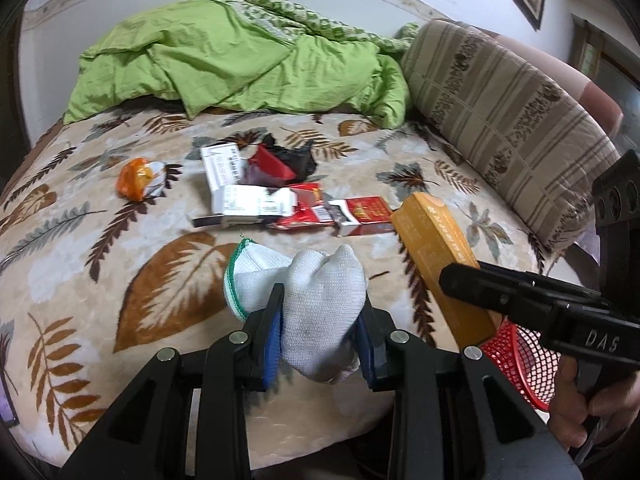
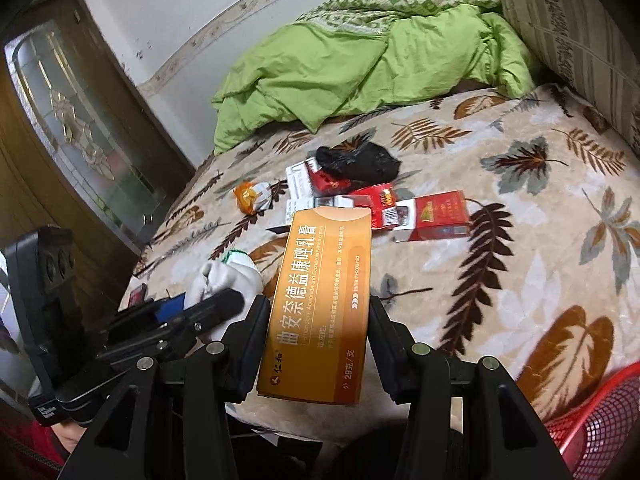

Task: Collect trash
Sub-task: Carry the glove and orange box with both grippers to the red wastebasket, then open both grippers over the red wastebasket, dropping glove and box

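My left gripper (image 1: 318,334) is shut on a white knit glove (image 1: 312,304) with a green cuff, held above the near edge of the bed. My right gripper (image 2: 318,336) is shut on a long orange medicine box (image 2: 320,300), which also shows in the left wrist view (image 1: 440,264). On the bed lies a trash pile: red cigarette packs (image 1: 360,210) (image 2: 432,216), white boxes (image 1: 240,184), a black plastic bag (image 2: 358,164) (image 1: 300,156) and an orange wrapper (image 1: 134,178) (image 2: 246,196). A red mesh bin (image 1: 520,364) (image 2: 600,420) stands beside the bed, lower right.
A leaf-patterned blanket (image 1: 100,280) covers the bed. A crumpled green quilt (image 1: 240,56) lies at the far side, a striped pillow (image 1: 500,120) on the right. A wooden door with glass (image 2: 72,128) is at the left.
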Action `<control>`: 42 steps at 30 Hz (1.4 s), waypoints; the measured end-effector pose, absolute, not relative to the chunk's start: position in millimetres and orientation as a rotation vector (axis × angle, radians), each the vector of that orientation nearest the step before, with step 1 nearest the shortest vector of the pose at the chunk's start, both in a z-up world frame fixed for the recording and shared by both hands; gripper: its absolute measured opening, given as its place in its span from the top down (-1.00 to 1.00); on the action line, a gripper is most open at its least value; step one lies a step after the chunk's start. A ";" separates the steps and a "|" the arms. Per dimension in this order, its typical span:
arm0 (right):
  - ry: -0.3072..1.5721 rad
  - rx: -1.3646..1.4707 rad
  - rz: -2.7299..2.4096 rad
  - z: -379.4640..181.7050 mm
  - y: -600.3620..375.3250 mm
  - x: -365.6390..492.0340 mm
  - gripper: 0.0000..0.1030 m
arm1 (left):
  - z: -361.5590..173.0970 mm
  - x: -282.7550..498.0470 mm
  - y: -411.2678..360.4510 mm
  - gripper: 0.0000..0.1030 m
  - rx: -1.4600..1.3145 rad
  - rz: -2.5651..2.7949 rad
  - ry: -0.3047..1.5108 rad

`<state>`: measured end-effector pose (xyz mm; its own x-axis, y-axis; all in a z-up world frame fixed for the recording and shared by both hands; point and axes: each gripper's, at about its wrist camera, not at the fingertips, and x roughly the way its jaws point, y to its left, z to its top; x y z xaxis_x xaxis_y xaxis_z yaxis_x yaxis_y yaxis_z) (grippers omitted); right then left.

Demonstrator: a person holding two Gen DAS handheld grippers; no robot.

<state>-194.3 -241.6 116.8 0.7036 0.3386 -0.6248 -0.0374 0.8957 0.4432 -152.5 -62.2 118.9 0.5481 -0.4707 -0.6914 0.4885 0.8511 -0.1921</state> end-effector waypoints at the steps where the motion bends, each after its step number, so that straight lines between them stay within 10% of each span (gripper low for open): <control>1: 0.762 0.430 0.207 117.7 -247.3 -198.3 0.00 | 119.6 -154.2 -66.5 0.41 0.029 -0.580 0.813; 26: 0.710 0.652 -0.278 115.7 -438.5 -381.6 0.00 | 122.4 -242.5 -285.6 0.37 0.218 -1.240 0.976; 30: 0.712 0.678 -0.322 110.6 -453.5 -399.1 -0.02 | 110.2 -259.5 -316.0 -0.05 0.287 -1.290 0.989; 42: 0.700 0.660 -0.221 111.6 -438.2 -365.5 -0.02 | 133.7 -229.2 -253.6 -0.19 0.209 -1.086 0.882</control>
